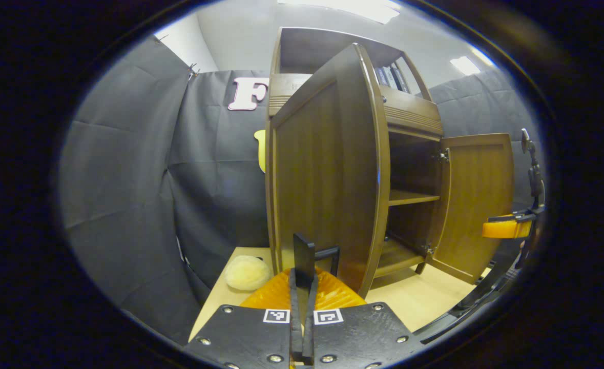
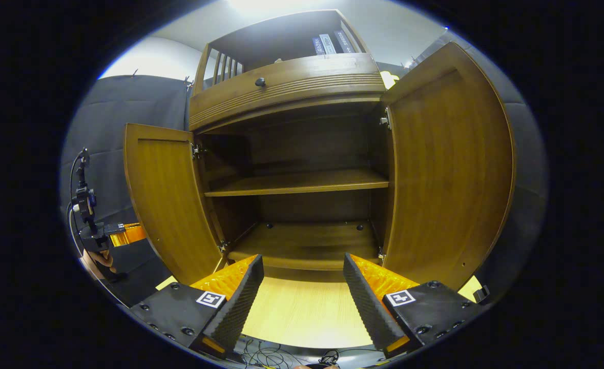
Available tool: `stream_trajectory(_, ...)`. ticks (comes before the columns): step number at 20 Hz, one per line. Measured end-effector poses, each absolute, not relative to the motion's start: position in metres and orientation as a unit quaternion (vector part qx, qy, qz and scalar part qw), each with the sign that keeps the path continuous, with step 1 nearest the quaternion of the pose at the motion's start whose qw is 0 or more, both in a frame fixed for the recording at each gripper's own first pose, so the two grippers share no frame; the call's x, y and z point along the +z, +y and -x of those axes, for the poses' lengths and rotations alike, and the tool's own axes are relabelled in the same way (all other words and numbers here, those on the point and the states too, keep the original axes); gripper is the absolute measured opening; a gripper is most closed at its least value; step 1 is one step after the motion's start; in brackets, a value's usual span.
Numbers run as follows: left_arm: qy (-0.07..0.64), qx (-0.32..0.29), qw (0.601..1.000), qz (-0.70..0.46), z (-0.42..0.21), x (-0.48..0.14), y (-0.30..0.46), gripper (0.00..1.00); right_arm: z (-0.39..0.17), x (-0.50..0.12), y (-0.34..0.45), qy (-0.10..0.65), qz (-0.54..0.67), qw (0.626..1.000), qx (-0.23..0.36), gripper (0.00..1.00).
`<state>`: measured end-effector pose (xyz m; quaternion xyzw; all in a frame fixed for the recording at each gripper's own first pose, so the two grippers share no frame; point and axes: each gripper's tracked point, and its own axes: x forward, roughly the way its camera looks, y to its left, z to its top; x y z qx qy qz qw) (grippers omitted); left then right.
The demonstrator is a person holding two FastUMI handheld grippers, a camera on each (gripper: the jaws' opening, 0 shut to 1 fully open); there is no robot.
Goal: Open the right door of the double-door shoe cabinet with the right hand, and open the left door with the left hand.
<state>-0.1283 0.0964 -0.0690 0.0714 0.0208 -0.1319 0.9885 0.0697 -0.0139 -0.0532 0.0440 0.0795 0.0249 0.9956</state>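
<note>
Both doors hang wide open, left door [image 1: 327, 174] with its handle [image 1: 327, 253] just beyond the pressed-together left gripper [image 1: 302, 307], right gripper [image 2: 302, 287] spread before the shoe cabinet [image 2: 291, 179], so a careless withdrawal could knock a door shut.

Ceiling panels [image 1: 355, 7] blown out, cabinet interior [image 2: 302, 148] shadowed, focus sharp (heavy fisheye bowing at edges).
</note>
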Motion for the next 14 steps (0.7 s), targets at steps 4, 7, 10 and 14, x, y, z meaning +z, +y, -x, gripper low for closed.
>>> stream_trajectory(4,0.010,-0.132,0.989,-0.067,0.125,-0.064,0.136,0.02,-0.065,-0.047,-0.022,0.076,-0.021,0.997,0.016,0.92)
stream_trajectory(7,-0.009,-0.131,0.989,-0.067,0.116,-0.044,0.185,0.02,-0.061,-0.034,-0.030,0.064,0.007,0.998,0.009,0.92)
stream_trajectory(10,0.000,-0.170,0.985,-0.039,0.115,-0.048,0.194,0.01,-0.058,-0.025,-0.036,0.068,0.022,0.997,0.001,0.93)
stream_trajectory(14,-0.009,-0.171,0.983,-0.065,0.113,-0.047,0.196,0.02,-0.053,-0.017,-0.045,0.072,0.021,0.997,-0.018,0.94)
